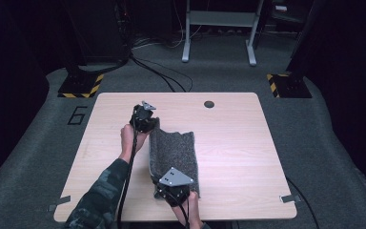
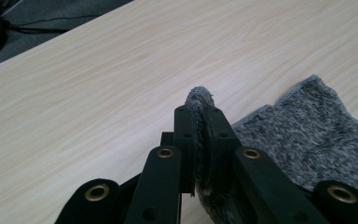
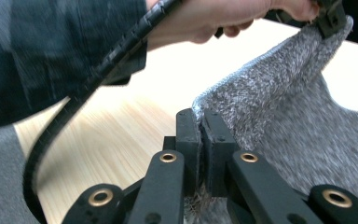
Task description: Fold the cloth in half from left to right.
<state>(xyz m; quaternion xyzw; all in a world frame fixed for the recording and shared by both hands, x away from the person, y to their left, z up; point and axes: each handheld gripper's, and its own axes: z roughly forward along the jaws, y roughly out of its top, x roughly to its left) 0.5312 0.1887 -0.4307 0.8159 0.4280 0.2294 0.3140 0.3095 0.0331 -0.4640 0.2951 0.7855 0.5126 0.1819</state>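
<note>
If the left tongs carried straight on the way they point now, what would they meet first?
Probably nothing: beyond the left tongs, shut on an edge of the grey cloth, the left gripper view shows bare wooden table running to its far edge. Depth is hard to judge.

wooden table [image 1: 248, 143], grey carpet floor [image 1: 333, 143], metal stand [image 1: 219, 28]

We see the cloth [image 1: 176, 152] on the table [image 1: 228, 138] (left of centre), a gripper at each end.

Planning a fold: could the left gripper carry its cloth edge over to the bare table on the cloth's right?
Probably yes: the left gripper is shut on the grey cloth, and that part of the table lies bare.
</note>
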